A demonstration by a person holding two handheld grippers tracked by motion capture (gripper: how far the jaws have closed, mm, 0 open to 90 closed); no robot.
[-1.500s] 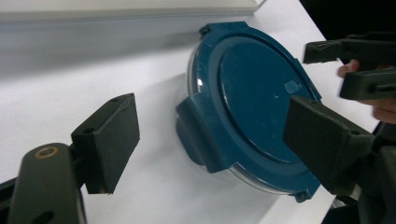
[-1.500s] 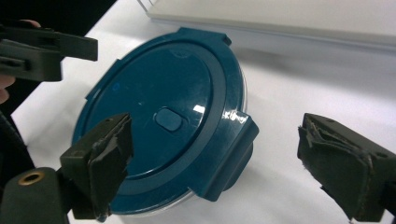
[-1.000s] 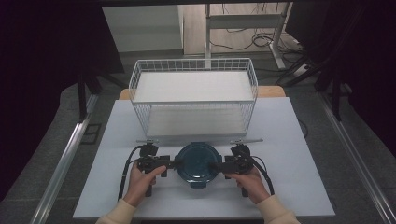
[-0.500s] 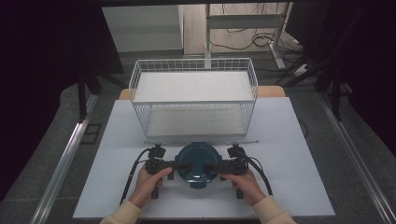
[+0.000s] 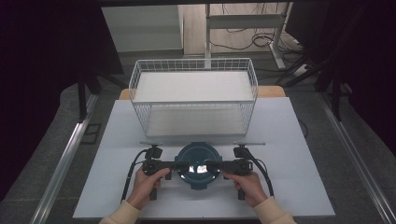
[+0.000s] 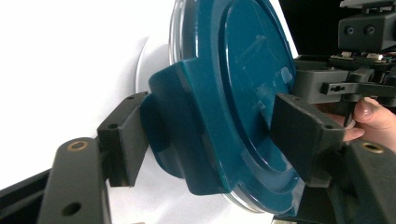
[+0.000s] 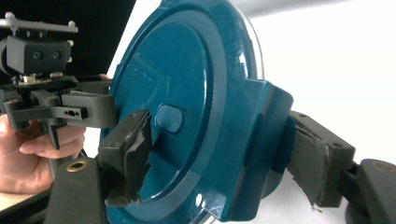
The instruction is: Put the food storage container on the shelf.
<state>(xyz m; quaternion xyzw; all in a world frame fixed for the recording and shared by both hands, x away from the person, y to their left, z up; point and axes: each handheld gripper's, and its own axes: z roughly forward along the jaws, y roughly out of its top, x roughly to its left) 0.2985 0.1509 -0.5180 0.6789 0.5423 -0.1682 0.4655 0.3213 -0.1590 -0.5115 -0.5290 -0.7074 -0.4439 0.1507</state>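
A round container (image 5: 198, 163) with a teal lid (image 6: 243, 79) sits on the white table near its front edge. The lid has a teal clasp on each side. My left gripper (image 5: 183, 165) comes in from the left. Its jaws have just been closing and its pads (image 6: 122, 140) press on the left clasp (image 6: 187, 135). From the right, my right gripper (image 5: 211, 165) has also just been closing. Its pads (image 7: 133, 149) pinch the right clasp (image 7: 261, 140) between the lid's top and the clasp's outer face. A hand holds each gripper.
A white wire basket (image 5: 194, 65) stands behind the container, across the middle of the table (image 5: 299, 154). Two thin rods (image 5: 250, 143) lie in front of it, one left and one right. Black cables trail from both grippers. Dark floor and desk legs lie beyond.
Both grippers' jaws have closed in on the lid's side clasps. The hands and the container have stayed in place.
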